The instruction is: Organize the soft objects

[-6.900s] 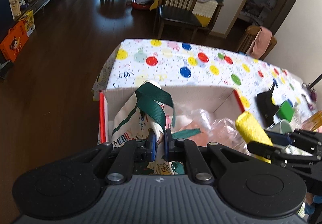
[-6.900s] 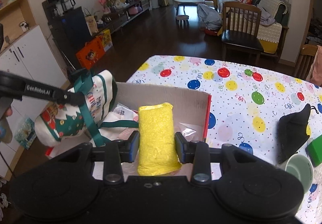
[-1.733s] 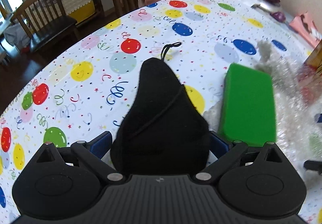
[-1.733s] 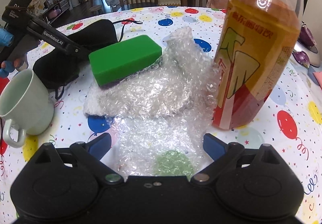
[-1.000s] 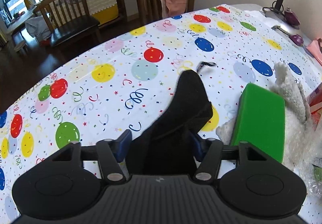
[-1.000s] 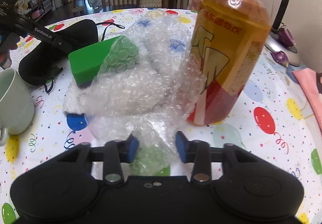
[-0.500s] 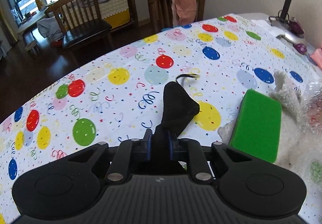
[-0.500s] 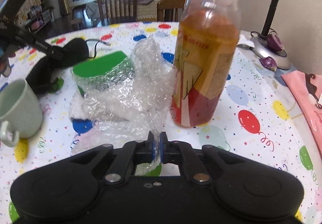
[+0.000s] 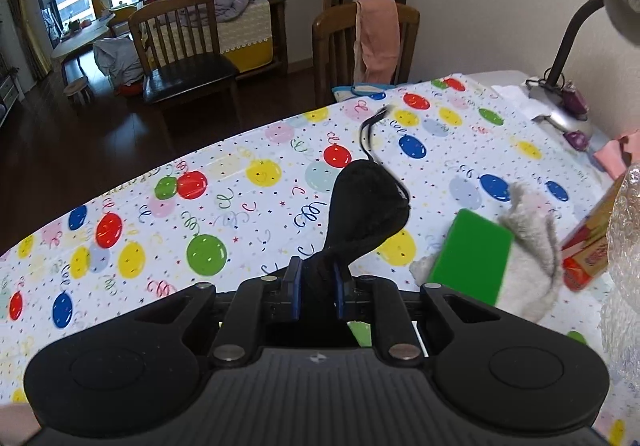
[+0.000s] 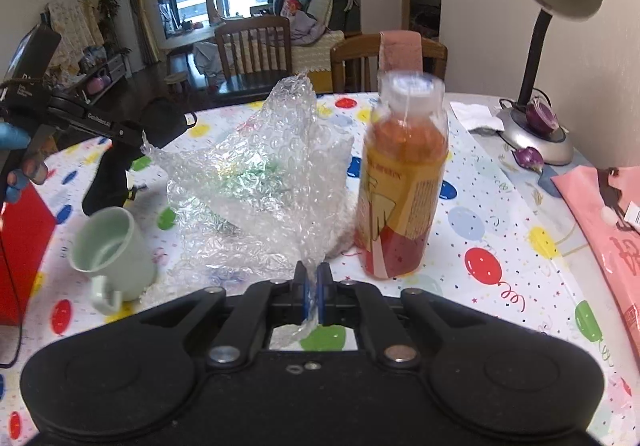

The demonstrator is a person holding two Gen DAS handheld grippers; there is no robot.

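balloon-print bench below, our left hand-held gripper pinched the limp black pouch; our right hand-held gripper clenched featherlight, slippery bubble wrap at its edge.

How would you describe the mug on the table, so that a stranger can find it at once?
Start from the tall orange drink bottle on the balloon-print tablecloth. To its left hangs crumpled bubble wrap; left of that lies the mug. It is pale green, tipped on its side with its handle toward the camera, the only hard cup there.
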